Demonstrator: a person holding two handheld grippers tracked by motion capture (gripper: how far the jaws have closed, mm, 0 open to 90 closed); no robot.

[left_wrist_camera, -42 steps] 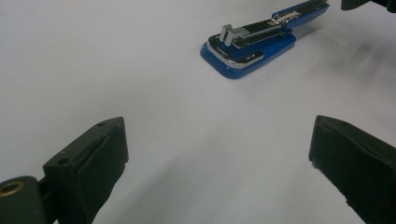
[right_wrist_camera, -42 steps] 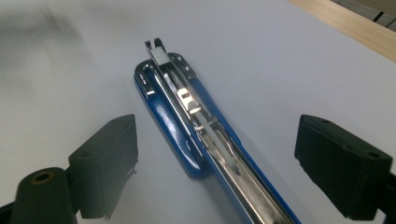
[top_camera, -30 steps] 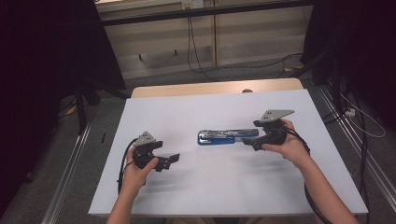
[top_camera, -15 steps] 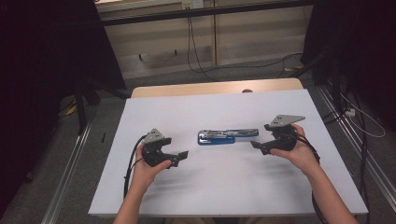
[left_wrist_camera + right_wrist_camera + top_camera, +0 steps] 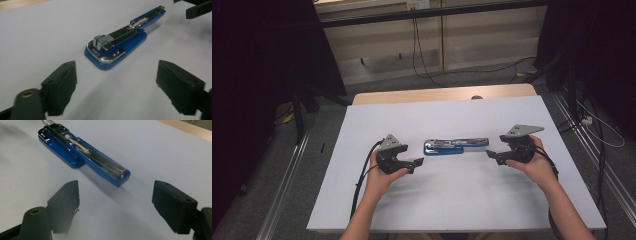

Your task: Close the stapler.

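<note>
Both hands have drawn in toward the blue metal stapler, which lies swung open flat at the white table's middle. The left gripper and right gripper now flank its ends. Their jaws have just been closing slightly yet stand wide and empty, so a two-ended grasp looks imminent.

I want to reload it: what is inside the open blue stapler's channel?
The blue stapler lies swung open on the white sheet. Its metal channel shows a spring pusher; whether staples sit in it is too small to tell.
</note>
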